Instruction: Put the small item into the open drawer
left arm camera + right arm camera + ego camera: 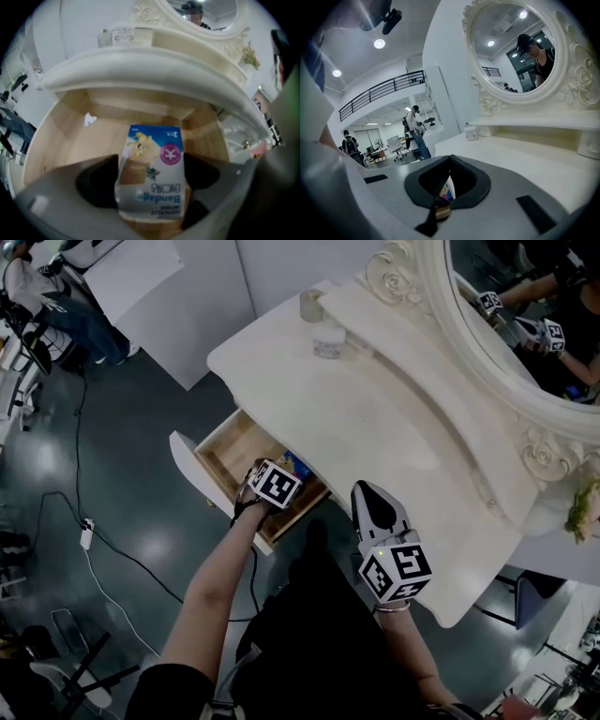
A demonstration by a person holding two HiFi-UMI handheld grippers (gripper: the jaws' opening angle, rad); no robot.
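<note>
Packet (152, 178) is pinched between the left gripper's (274, 484) jaws low inside the drawer (230, 451), so ease them apart close over its wooden floor, while the right gripper (373, 498), jaws together and empty, hangs off the counter (375, 409) edge.

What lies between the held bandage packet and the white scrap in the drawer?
Only bare wooden drawer floor, in the left gripper view, separates bandage packet from white scrap.
</note>
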